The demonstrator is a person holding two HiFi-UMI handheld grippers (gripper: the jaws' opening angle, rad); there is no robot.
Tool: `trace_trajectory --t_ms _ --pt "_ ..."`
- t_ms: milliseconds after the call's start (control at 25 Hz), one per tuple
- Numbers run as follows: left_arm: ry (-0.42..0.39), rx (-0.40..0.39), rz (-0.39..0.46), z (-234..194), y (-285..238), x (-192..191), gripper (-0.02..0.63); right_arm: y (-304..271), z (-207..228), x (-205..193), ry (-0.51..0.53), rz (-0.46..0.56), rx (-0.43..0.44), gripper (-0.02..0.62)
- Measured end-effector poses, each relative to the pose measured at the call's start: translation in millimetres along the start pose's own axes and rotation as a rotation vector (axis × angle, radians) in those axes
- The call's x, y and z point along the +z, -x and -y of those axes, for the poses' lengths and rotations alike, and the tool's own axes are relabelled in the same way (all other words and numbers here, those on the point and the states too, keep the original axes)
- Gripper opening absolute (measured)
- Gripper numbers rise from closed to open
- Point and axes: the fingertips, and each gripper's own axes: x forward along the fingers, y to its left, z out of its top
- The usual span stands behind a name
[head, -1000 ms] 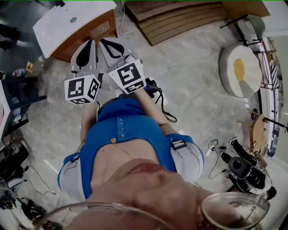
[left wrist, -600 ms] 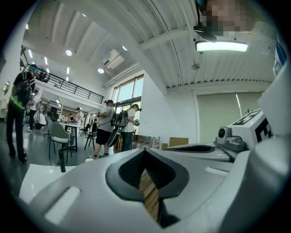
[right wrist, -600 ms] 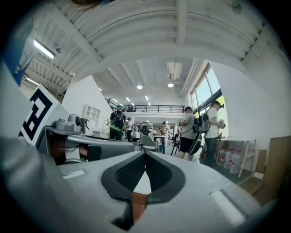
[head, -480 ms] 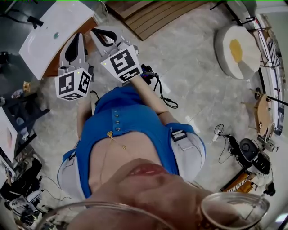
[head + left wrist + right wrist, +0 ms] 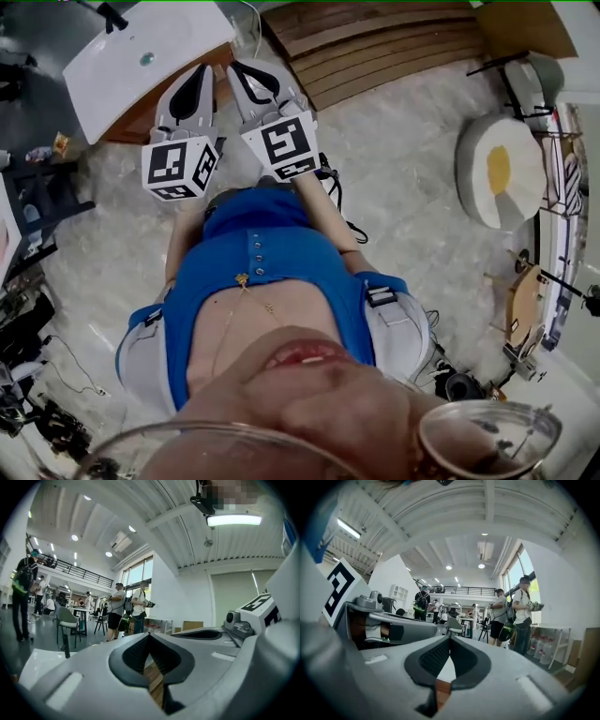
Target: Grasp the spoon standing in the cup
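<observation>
Swinging back since half a second ago, the head view now puts both grippers a touch further right, with the white desk (image 5: 122,56) sitting in the top left corner. Tiled floor (image 5: 403,169) fills most of the picture and wooden planks (image 5: 375,47) run along the top edge.

The person stands looking down the front of a blue top, grippers raised side by side and pointing towards the desk's near edge. The left gripper (image 5: 199,73) has its jaw tips pressed together with nothing between them, as its own view confirms. The right gripper (image 5: 239,67) is the same: tips meeting, nothing held.

No cup and no spoon show in any view. The part of the desk top in sight looks nearly bare, and both gripper views look out across a hall with people standing about.

By the look of it the task hasn't properly started; this is the search and approach. Next comes finding the cup, parting one gripper's jaws and lining them up either side of the spoon's handle.
</observation>
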Motion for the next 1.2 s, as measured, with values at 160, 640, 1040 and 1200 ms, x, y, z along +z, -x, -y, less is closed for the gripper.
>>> trace_trajectory --t_ms 160,640,1040,1200 --pt "0.015 0.034 0.007 -14.9 -7.3 -6.9 -0.006 -19.3 0.8 -7.4 0.001 -0.006 0.028 0.002" --pt "0.030 0.026 -0.002 -88.5 -36.3 -7.3 -0.011 -95.4 -0.8 -6.6 0.012 -0.024 0.013 0.002" --pt "0.020 0.004 0.026 -185.3 -71.5 16.0 -0.011 -191.1 -7.3 6.2 0.047 -0.045 0.002 0.002" --pt "0.027 -0.026 0.014 -208.1 -84.6 18.4 -0.010 -221.2 -8.2 10.9 0.073 -0.054 -0.025 0.002"
